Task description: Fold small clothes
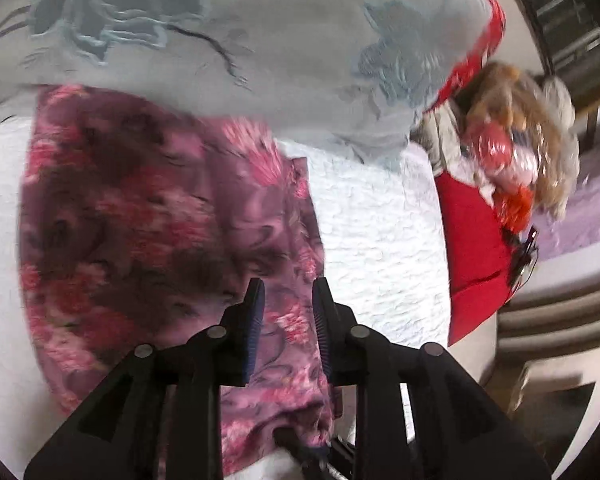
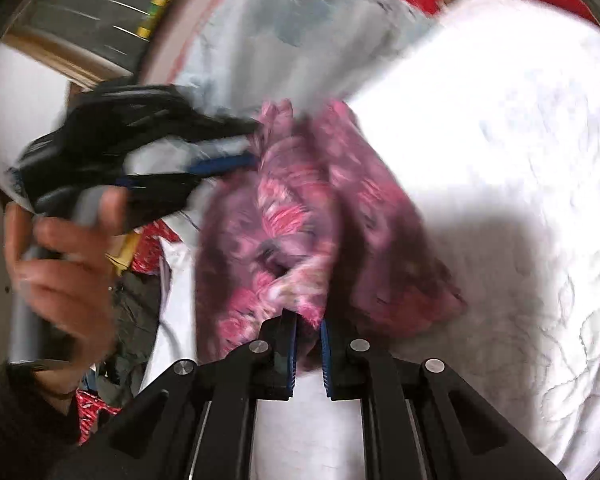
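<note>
Two grippers work the floral garment [image 1: 160, 216] on the white quilt [image 1: 372, 224] near its red-edged side: left gripper [image 1: 288, 296] open above it, right gripper [image 2: 309, 328] pinching a hem, likely to fold

Both fisheye views look steeply down, close over the pink-and-purple floral fabric garment [image 1: 160, 216] [image 2: 300, 220] on the white quilted bed cover [image 1: 372, 216] [image 2: 500, 160]. The right view faces the left hand-held gripper [image 2: 252, 146].
</note>
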